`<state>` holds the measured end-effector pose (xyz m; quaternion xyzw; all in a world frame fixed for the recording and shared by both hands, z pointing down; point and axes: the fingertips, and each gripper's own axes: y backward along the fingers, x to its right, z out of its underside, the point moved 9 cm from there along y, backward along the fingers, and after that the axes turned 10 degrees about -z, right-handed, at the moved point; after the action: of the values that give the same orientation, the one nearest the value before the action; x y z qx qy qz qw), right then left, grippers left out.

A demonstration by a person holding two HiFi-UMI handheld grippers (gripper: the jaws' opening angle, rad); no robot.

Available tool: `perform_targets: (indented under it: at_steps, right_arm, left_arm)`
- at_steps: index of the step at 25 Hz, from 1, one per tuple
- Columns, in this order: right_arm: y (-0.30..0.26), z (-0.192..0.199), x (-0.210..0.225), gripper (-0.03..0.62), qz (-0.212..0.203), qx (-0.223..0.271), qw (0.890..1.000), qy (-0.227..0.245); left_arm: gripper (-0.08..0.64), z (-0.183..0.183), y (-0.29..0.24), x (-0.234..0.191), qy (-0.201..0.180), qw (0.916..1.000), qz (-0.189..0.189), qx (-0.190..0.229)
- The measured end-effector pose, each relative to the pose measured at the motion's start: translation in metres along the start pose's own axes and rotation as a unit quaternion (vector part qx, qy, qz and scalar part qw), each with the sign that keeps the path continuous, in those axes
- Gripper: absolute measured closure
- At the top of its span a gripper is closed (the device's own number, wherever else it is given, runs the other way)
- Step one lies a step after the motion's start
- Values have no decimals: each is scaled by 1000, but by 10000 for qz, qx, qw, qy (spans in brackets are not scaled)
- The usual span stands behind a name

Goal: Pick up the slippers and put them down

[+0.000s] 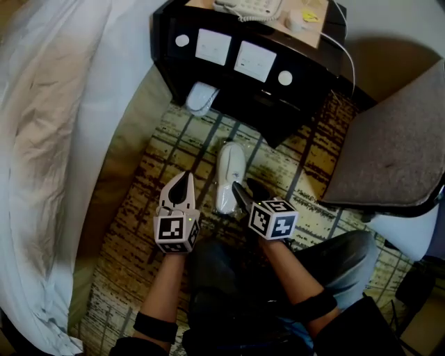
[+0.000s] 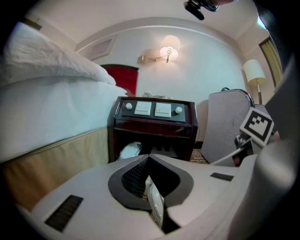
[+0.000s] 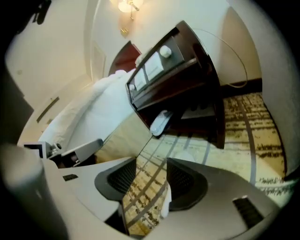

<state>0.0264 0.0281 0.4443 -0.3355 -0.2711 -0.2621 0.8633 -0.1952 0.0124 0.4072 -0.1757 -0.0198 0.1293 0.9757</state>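
One white slipper (image 1: pixel 229 177) lies lengthwise on the patterned carpet (image 1: pixel 139 229), just in front of both grippers. A second white slipper (image 1: pixel 201 97) sits in the open bottom of the dark nightstand (image 1: pixel 229 76); it also shows in the left gripper view (image 2: pixel 129 151) and the right gripper view (image 3: pixel 160 123). My left gripper (image 1: pixel 183 176) hovers left of the near slipper, its jaws (image 2: pixel 148 159) shut with nothing held. My right gripper (image 1: pixel 240 189) hangs over the near slipper's right side, tilted and rolled. Its jaws (image 3: pixel 150 180) stand open, and only carpet shows between them.
A bed with white linen (image 1: pixel 49 139) runs down the left. A grey upholstered chair (image 1: pixel 396 153) stands at the right. The nightstand carries a phone (image 1: pixel 250 7) and a switch panel (image 1: pixel 236 55). The person's knees (image 1: pixel 334 264) are just behind the grippers.
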Motion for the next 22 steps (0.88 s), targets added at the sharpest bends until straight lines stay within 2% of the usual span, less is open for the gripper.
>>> perform_targets:
  at_steps: [4, 7, 12, 16, 22]
  right_arm:
    - [34, -40, -14, 509, 45, 621, 9938, 918]
    - [58, -52, -21, 566, 153, 859, 9836, 1576]
    - [96, -58, -35, 580, 318, 1027, 9626, 2488]
    - [125, -59, -30, 580, 516, 1094, 9587, 2575]
    - [140, -53, -5, 580, 837, 1015, 9628, 2359]
  left_arm:
    - [560, -6, 14, -1, -23, 10000, -7, -53]
    - [560, -3, 22, 0, -73, 10000, -4, -34]
    - [560, -4, 36, 2, -72, 10000, 33, 15]
    - [560, -15, 52, 2, -172, 9998, -15, 117]
    - [560, -17, 67, -10, -131, 9997, -167, 119]
